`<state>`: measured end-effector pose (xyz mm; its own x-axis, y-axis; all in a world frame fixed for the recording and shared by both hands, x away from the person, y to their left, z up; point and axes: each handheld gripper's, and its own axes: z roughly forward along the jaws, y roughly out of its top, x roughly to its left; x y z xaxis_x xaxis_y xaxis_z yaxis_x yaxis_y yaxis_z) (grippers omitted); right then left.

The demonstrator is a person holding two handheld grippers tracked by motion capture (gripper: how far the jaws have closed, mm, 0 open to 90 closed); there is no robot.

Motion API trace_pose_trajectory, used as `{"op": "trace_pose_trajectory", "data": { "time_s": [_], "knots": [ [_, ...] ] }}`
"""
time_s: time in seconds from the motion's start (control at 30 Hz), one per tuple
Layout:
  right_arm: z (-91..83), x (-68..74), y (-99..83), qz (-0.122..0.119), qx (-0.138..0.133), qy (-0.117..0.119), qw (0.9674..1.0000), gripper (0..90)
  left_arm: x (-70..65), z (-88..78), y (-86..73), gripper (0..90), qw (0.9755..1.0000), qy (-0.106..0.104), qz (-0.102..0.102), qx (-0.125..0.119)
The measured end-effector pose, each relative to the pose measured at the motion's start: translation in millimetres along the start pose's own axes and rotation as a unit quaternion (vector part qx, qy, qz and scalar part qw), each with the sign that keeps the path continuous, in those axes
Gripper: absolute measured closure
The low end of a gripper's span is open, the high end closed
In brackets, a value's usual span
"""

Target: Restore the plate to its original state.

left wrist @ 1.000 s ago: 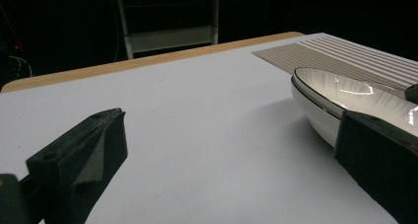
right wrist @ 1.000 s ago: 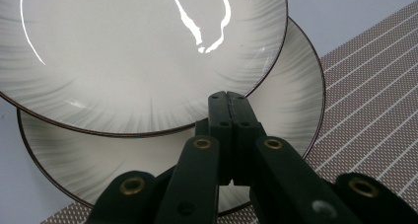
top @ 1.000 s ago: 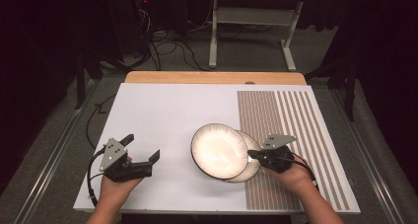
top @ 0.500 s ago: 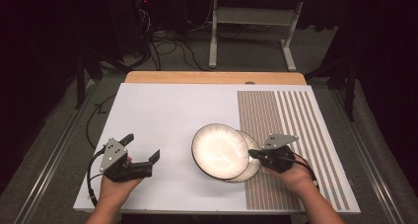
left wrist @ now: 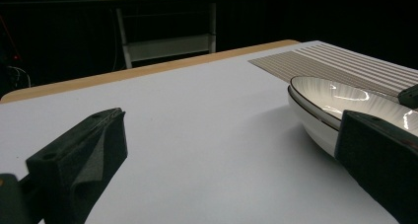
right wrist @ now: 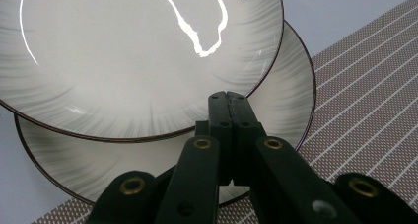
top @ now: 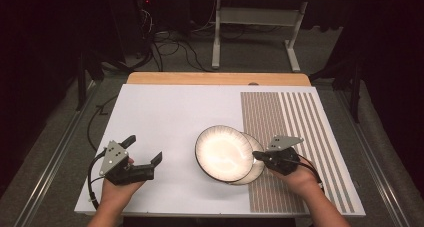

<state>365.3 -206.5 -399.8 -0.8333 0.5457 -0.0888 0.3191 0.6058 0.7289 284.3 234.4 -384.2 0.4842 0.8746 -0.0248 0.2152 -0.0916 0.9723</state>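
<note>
Two white plates with dark rims lie stacked and offset on the table. The upper plate (top: 222, 152) (right wrist: 123, 56) (left wrist: 345, 98) overlaps the lower plate (top: 254, 168) (right wrist: 281, 100), which sticks out to the right onto the striped mat. My right gripper (top: 260, 159) (right wrist: 229, 98) is shut, its jaws pressed together with nothing between them. It lies low over the lower plate, with its tips at the upper plate's near rim. My left gripper (top: 145, 148) (left wrist: 229, 130) is open and empty, resting on the white surface to the left of the plates and pointing toward them.
A brown striped placemat (top: 300, 132) covers the right part of the white table top (top: 165, 112). A wooden strip (top: 215, 78) runs along the far edge. Beyond it stand a metal desk frame (top: 252, 17) and floor cables (top: 170, 42).
</note>
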Motion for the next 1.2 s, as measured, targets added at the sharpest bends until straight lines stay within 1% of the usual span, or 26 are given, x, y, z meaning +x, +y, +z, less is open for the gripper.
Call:
{"op": "trace_pose_trajectory", "data": {
  "time_s": [0.2, 0.27, 0.4, 0.67, 0.7, 0.8, 0.9, 0.93, 1.03, 1.2],
  "knots": [
    [-0.7, -0.7, 0.0, 0.002, 0.001, 0.001, 1.0000, 90.0, 0.2, 0.0, 0.0, 0.0, 1.0000, 0.000, 0.000, 0.000],
    [-0.7, -1.2, -0.3, 0.002, -0.003, 0.001, 1.0000, 90.0, 0.2, 0.0, 0.0, 0.0, 1.0000, 0.000, 0.000, 0.000],
    [-2.5, -2.4, -1.1, 0.006, -0.001, 0.000, 1.0000, 90.0, 0.2, 0.1, -0.1, 0.0, 1.0000, -0.001, -0.001, 0.000],
    [-4.5, -3.5, -2.5, 0.005, 0.002, -0.002, 1.0000, 90.0, 0.7, -0.4, 0.2, 0.0, 1.0000, 0.000, -0.001, 0.000],
    [-4.5, -3.3, -3.0, 0.010, -0.001, -0.003, 0.9999, 90.0, 0.8, -0.4, 0.2, 0.0, 1.0000, -0.001, -0.001, 0.000],
    [-5.1, -4.5, -3.3, 0.005, -0.003, -0.002, 1.0000, 90.0, 0.8, -0.4, 0.2, 0.0, 1.0000, -0.001, -0.001, 0.000],
    [-6.1, -4.6, -3.5, 0.008, -0.001, -0.005, 1.0000, 90.0, 1.0, -0.4, 0.3, 0.0, 1.0000, -0.001, -0.001, 0.000],
    [-8.5, -6.5, -4.2, 0.011, -0.006, -0.009, 0.9999, 90.0, 1.1, -0.5, 0.4, 0.0, 1.0000, -0.001, 0.000, 0.001],
    [-11.7, -8.7, -6.4, 0.016, -0.007, -0.011, 0.9998, 90.0, 0.9, 0.2, 0.1, 0.0, 1.0000, -0.002, -0.002, 0.001],
    [-12.5, -9.7, -8.1, 0.012, -0.002, -0.012, 0.9999, 90.0, 0.5, 0.7, 0.3, 0.0, 1.0000, -0.003, 0.001, 0.003]
  ]
}}
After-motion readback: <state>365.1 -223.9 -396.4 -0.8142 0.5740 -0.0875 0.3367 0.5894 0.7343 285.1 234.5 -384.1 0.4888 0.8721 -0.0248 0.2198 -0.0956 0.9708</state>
